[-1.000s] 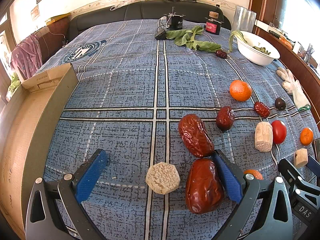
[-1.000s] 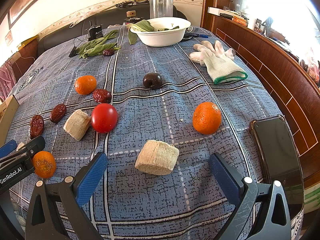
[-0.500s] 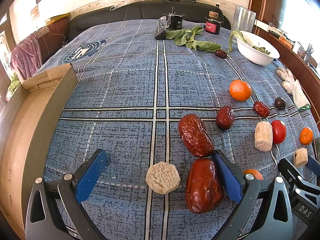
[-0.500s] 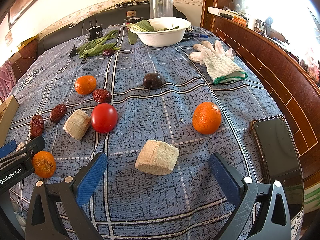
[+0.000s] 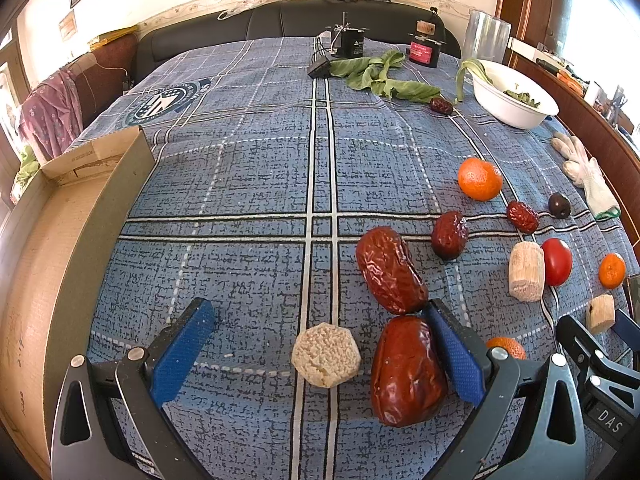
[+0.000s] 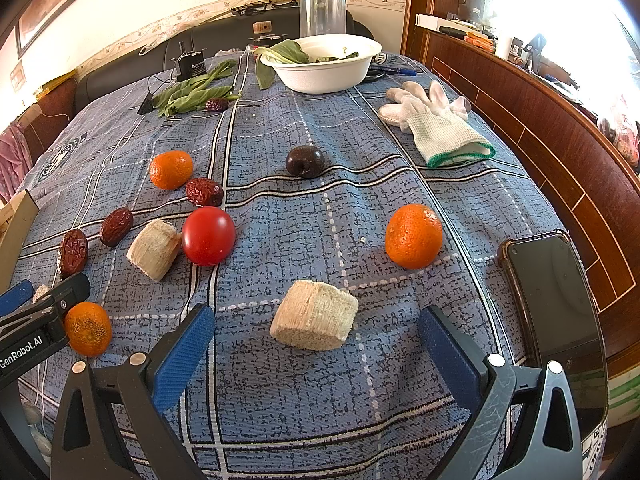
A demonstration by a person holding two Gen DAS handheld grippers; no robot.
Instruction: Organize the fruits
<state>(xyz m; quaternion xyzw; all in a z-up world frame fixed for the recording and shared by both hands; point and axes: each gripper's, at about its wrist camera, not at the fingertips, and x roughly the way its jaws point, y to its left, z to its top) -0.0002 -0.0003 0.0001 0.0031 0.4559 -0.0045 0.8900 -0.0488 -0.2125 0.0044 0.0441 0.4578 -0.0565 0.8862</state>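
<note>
My left gripper (image 5: 316,320) stands open low over the blue checked cloth. Between its fingers lie a pale octagonal sugarcane piece (image 5: 325,355) and a large red date (image 5: 406,372) that rests against the right pad. A second large date (image 5: 390,270) lies just beyond. In the right wrist view my right gripper (image 6: 314,326) is open around a beige sugarcane chunk (image 6: 314,316). Around it lie an orange (image 6: 414,236), a red tomato (image 6: 209,235), another sugarcane chunk (image 6: 154,249), a dark plum (image 6: 305,161), more dates (image 6: 204,192) and two other oranges (image 6: 171,169).
An open cardboard box (image 5: 60,240) stands at the left table edge. A white bowl (image 6: 326,64) with greens, loose leaves (image 6: 192,94) and white gloves (image 6: 436,124) lie at the far side. A black phone (image 6: 554,304) rests near the right edge beside a wooden rail.
</note>
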